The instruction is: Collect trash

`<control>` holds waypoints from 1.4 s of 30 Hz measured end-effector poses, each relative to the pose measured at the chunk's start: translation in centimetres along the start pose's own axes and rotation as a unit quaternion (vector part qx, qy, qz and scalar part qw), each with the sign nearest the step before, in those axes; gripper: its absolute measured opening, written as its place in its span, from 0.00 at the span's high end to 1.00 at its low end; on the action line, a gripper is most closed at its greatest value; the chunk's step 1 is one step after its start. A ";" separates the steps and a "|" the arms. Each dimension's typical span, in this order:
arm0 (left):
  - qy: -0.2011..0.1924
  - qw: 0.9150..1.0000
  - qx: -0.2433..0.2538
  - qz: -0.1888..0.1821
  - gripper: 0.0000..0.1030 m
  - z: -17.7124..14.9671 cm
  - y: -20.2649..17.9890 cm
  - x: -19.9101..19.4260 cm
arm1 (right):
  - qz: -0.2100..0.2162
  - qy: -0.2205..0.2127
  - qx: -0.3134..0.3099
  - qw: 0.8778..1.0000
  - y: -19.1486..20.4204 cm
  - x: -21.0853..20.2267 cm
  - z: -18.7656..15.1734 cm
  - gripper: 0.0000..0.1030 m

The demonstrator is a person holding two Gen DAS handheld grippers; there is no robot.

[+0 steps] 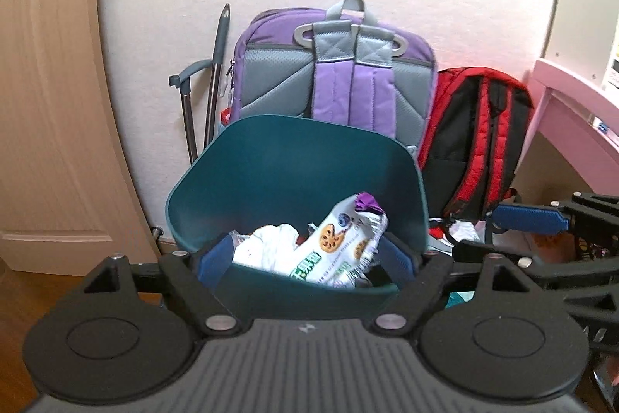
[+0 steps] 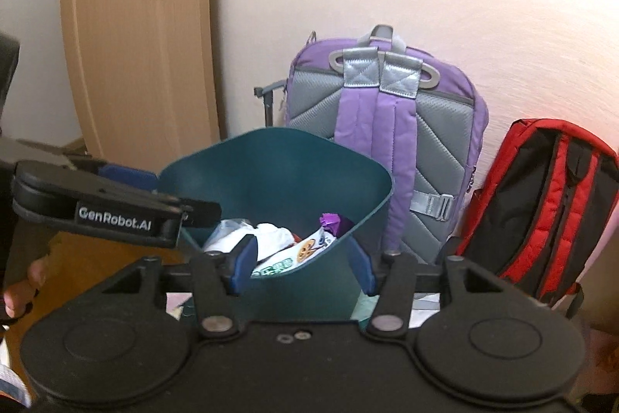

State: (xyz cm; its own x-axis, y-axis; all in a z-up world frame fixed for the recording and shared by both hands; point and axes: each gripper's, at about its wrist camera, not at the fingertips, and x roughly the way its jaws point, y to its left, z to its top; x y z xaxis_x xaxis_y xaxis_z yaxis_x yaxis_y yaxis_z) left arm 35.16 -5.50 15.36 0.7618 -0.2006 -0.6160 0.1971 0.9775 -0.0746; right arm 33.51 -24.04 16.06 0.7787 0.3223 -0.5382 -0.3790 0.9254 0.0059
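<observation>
A teal trash bin [image 1: 294, 161] stands on the floor in front of two backpacks; it also shows in the right wrist view [image 2: 278, 173]. Inside lie a white snack wrapper [image 1: 340, 243] with a purple end, also seen in the right wrist view [image 2: 305, 250], and crumpled white paper [image 1: 267, 243]. My left gripper [image 1: 305, 258] is open at the bin's near rim, its blue pads on either side of the trash. My right gripper [image 2: 301, 262] is open with its pads astride the bin's right front wall. The left gripper appears in the right wrist view [image 2: 116, 196].
A purple and grey backpack [image 1: 336, 65] and a red and black backpack [image 1: 476, 138] lean on the wall behind the bin. A wooden door [image 1: 50, 84] is at the left. A pink desk [image 1: 572, 103] is at the right. Clutter lies on the floor at right [image 1: 464, 231].
</observation>
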 end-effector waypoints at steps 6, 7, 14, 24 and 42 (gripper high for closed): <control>-0.015 1.000 0.005 -0.002 0.20 -1.7 -0.8 -3.6 | 0.018 -0.026 0.019 0.999 0.3 -3.6 -1.1 0.49; -0.017 1.000 0.005 -0.003 0.20 -2.0 -1.0 -4.2 | 0.020 -0.030 0.022 0.999 0.4 -4.2 -1.3 0.49; -0.032 0.999 0.003 -0.011 0.20 -3.9 -2.1 -8.1 | 0.035 -0.054 0.037 0.997 0.7 -7.8 -2.7 0.48; -0.052 0.998 0.004 -0.017 0.20 -6.2 -2.9 -12.4 | 0.049 -0.073 0.034 0.996 2.1 -11.7 -3.9 0.47; -0.067 0.998 -0.002 -0.004 0.20 -8.1 -2.4 -15.4 | 0.072 -0.082 0.031 0.994 4.2 -14.6 -5.2 0.47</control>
State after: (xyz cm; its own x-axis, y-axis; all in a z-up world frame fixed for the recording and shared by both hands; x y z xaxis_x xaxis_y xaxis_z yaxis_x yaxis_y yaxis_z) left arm 17.96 -4.20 18.72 0.8358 -0.2152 -0.5051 0.2017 0.9760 -0.0821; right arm 17.98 -25.89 19.53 0.7917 0.4752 -0.3839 -0.4645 0.8764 0.1268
